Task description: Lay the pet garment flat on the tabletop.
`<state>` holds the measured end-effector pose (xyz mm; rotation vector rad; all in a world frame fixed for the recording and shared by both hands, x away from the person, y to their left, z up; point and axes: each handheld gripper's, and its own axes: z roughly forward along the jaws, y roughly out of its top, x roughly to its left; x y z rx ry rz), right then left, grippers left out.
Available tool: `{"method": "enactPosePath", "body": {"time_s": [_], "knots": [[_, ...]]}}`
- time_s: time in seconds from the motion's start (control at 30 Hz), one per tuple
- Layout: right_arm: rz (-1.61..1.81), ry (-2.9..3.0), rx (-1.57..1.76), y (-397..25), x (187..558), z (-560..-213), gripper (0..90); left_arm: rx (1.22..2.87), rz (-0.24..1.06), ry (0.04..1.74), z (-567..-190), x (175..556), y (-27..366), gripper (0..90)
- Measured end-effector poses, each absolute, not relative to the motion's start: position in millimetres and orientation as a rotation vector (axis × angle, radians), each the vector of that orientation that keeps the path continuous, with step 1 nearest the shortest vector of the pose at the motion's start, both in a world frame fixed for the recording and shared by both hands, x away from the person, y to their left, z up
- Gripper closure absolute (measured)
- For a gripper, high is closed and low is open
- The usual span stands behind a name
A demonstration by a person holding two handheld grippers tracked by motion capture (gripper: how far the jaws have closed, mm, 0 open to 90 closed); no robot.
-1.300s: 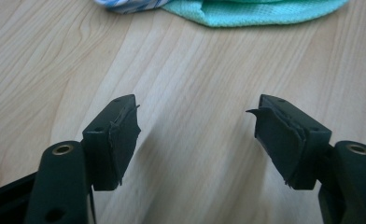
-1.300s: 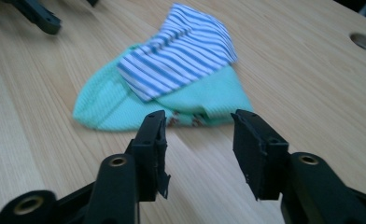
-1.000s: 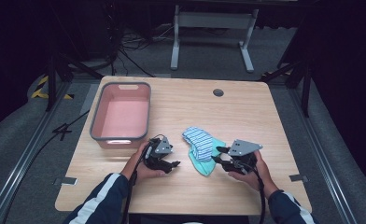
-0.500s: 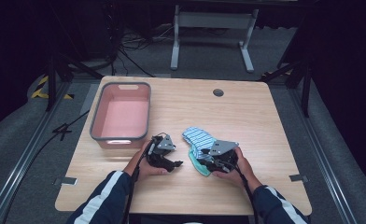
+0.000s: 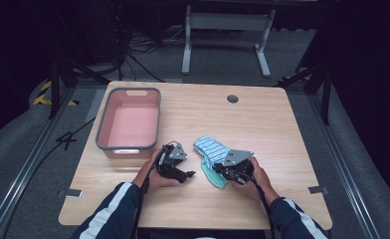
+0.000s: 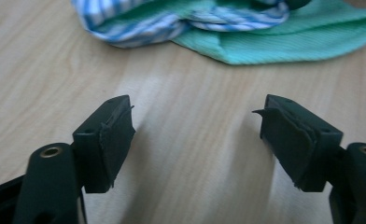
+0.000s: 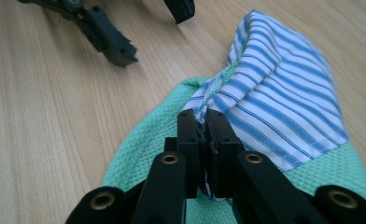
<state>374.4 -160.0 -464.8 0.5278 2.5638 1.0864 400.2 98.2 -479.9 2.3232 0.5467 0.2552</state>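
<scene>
Your right claw (image 7: 203, 135) is pressed together on the blue-striped cloth (image 7: 284, 98), pinching a bunched edge of it between the pads; the jaws stand flush with only fabric between them. The striped cloth lies on top of a green waffle cloth (image 7: 139, 154), and both rest on the wooden surface (image 5: 262, 119).

Taking the pink bin (image 5: 131, 122) as landmark: the cloth pair sits well to the right of the bin and nearer your edge of the surface, level with the bin's near wall. In the high view the striped cloth (image 5: 210, 148) has its long axis running on a diagonal, one end pointing up and away toward the bin's side, the other end down toward your right claw (image 5: 222, 172). The green cloth (image 5: 212, 177) pokes out beneath it at the near end.

Your left claw (image 6: 195, 135) is spread wide and pinching nothing, bare wood between the jaws. It sits low over the surface, just right of the bin's near right corner in the high view (image 5: 185, 175), between the bin and the cloths. It points at the cloths, which lie just ahead of its tips and apart from them: striped folds (image 6: 172, 21) to one side, green edge (image 6: 284, 42) to the other
</scene>
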Motion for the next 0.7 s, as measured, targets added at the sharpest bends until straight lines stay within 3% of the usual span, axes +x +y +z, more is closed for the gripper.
{"method": "enactPosePath", "body": {"time_s": [0.23, 0.63, 0.7], "knots": [[1.149, 2.539, 0.526, -169.2, 371.1, -450.8, 85.9, 2.304, 0.34, 0.516, -471.0, 404.6, 84.9, 31.5], [1.228, 2.477, 0.54, -186.8, 366.6, -427.1, 86.4, 2.283, 0.416, 0.48, -466.8, 416.6, 76.6, 26.2], [1.229, 2.475, 0.542, -189.5, 365.7, -425.0, 86.4, 2.278, 0.414, 0.466, -466.1, 418.0, 75.3, 28.7]]}}
